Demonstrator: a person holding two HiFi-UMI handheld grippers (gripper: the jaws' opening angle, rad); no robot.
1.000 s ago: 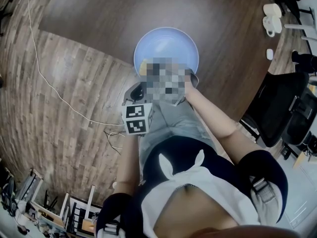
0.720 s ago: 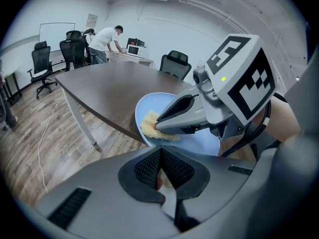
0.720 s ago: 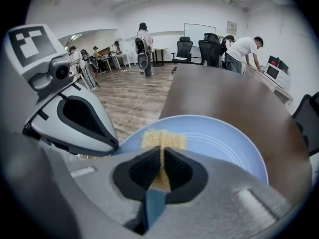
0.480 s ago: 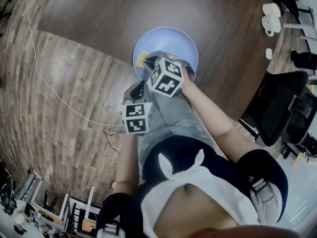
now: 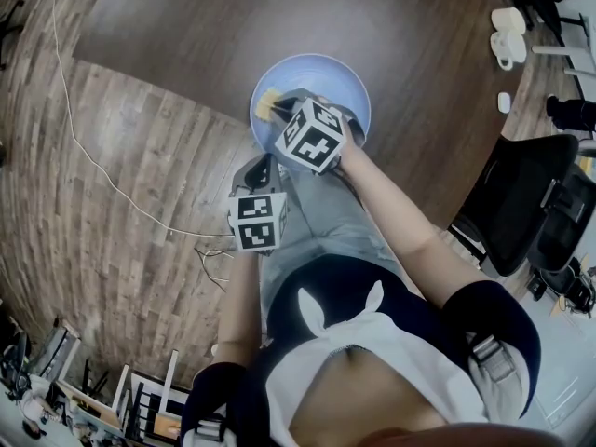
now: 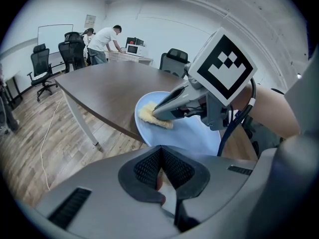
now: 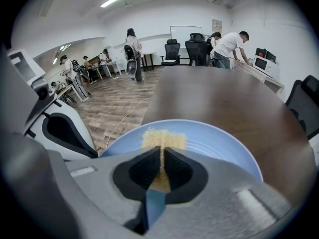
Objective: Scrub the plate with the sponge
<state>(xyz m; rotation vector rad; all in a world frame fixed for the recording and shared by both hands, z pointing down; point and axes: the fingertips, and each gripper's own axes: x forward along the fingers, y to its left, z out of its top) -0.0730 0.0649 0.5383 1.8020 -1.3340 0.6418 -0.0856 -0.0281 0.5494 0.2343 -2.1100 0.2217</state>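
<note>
While sponge (image 7: 162, 139) lies in plate (image 7: 222, 147), right tool (image 7: 160, 159) clamps it — left tool (image 6: 160, 158) pinches rim.

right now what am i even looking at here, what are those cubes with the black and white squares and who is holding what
A person holds a two-jaw gripper in each hand; the marker cubes are part of those grippers. The head view comes from a camera on the person's head, looking down. The two gripper views come from cameras riding on each gripper, looking along its jaws. A round light blue plate lies on the dark brown wooden table, at its near edge. The right gripper is shut on a yellow porous sponge, which rests on the plate. The left gripper sits back from the plate, jaws together, holding nothing I can make out.
</note>
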